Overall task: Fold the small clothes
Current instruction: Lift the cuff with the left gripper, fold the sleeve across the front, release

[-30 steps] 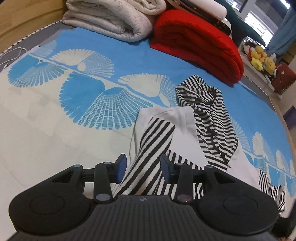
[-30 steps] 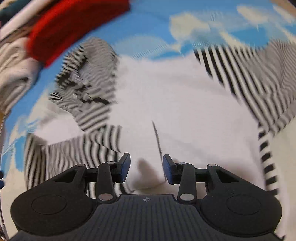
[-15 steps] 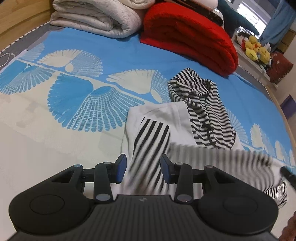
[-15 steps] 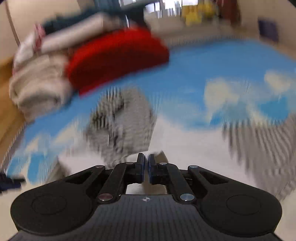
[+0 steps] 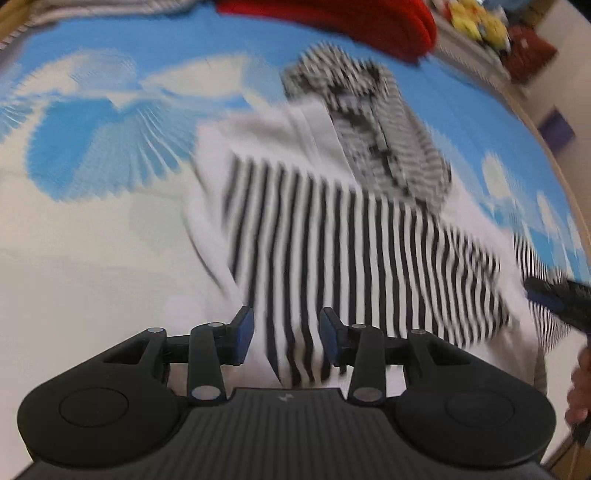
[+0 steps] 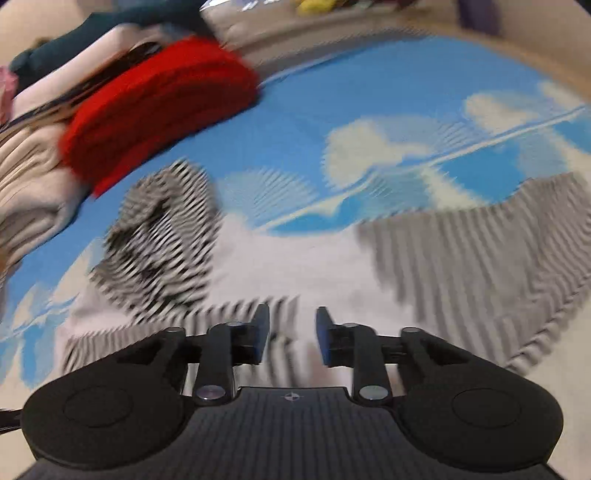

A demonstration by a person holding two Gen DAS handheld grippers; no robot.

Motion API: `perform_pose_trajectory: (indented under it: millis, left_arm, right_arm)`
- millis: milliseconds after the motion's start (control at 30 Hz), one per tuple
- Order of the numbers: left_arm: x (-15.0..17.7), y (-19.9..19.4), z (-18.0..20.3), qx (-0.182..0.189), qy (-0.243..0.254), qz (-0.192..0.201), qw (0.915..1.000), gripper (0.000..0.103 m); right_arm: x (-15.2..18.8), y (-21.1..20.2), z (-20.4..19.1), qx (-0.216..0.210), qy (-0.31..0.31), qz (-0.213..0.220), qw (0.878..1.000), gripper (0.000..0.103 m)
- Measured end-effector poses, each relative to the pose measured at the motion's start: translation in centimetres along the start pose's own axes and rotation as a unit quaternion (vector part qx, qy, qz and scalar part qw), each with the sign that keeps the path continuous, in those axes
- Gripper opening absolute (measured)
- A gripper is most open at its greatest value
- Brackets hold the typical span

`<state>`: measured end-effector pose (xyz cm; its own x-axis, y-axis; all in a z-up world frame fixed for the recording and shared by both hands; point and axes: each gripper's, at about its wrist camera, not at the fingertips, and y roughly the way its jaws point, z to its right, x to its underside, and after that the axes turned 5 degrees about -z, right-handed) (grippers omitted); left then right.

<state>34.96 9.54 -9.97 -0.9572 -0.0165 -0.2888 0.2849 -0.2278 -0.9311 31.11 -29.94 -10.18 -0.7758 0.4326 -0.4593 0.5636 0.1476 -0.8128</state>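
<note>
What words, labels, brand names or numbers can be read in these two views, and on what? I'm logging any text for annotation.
No readable text in either view.
Left hand-held gripper: a small pale lightning-bolt emblem on the body, no letters.
Right hand-held gripper: a small pale cross-shaped emblem on the body, no letters.
Striped hooded top: stripes only, no print visible.
Blue and white bed cover: fan pattern only.
Yellow plush toys: too blurred to tell.

No legible txt, labels, brands or nos. in either view.
</note>
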Motion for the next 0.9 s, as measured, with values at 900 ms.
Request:
perform_pose_trajectory:
  millis: [900]
  left_arm:
    - [0.6,-3.3,7.9,-0.032,0.081,0.065,0.9941,0.067]
  right_arm:
    - [-2.7,-4.0,8.5,0.073,0.068,0.041,0.994,0.035]
